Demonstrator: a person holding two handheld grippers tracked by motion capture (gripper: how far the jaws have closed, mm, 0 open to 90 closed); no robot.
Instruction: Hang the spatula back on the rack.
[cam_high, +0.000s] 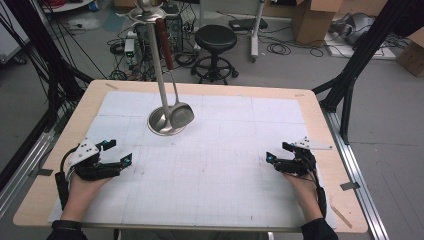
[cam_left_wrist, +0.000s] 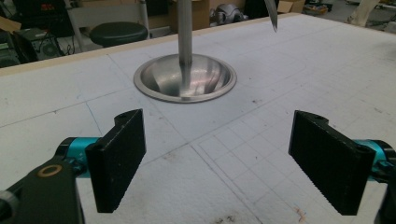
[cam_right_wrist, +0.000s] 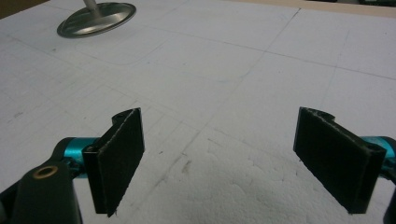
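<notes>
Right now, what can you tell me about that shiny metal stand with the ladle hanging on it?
The stand is polished silver metal: a round, dished base resting flat on the white gridded mat, and a straight pole that rises from its middle to a small round top. A ladle with a dark reddish-brown handle hangs from that top, its steel bowl low beside the base. It stands at the mat's far left-centre. Both grippers are open and well clear of it.
</notes>
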